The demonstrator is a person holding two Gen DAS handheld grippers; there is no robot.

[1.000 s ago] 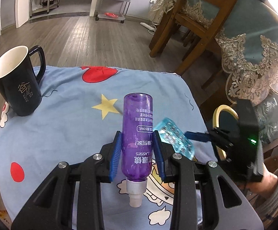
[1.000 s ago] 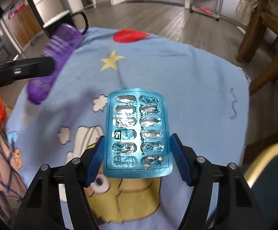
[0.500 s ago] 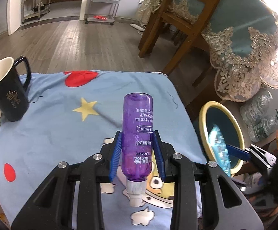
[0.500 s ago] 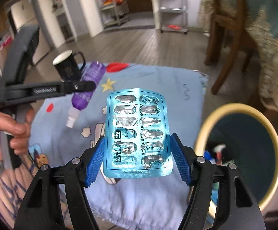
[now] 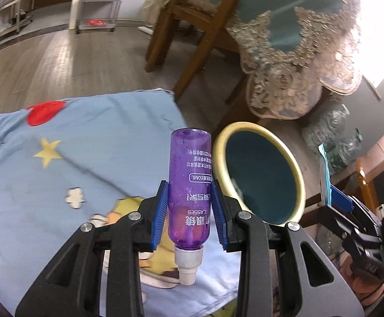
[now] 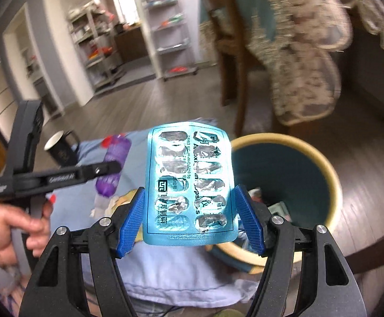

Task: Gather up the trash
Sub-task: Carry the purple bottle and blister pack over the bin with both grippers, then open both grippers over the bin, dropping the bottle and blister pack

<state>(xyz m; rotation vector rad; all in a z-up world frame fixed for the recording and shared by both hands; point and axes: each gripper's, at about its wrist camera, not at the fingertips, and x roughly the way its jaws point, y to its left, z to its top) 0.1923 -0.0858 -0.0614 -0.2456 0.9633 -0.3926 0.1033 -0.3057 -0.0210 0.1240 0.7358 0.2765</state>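
My left gripper (image 5: 189,211) is shut on a purple spray bottle (image 5: 190,185), white nozzle toward the camera, held over the blue cartoon cloth (image 5: 73,163) near its right edge. Just right of it stands a round bin (image 5: 260,182) with a yellow rim and teal inside. My right gripper (image 6: 190,219) is shut on a blue blister pack (image 6: 189,182) with emptied foil pockets, held up beside the bin (image 6: 287,174), which has some litter at the bottom. In the left wrist view the blister pack (image 5: 324,174) shows edge-on at the right, past the bin.
A black mug (image 6: 59,148) stands at the cloth's far side. A wooden chair (image 5: 192,26) and a lace-covered table (image 5: 297,52) stand behind the bin. Clear plastic bottles (image 5: 332,132) lie on the floor to the right. A hand (image 6: 12,227) grips the left tool.
Both grippers have swung right from over the cloth toward the bin. The mug has slid out of the left wrist view. The right gripper rose and rolled, bringing the bin beneath the pack.
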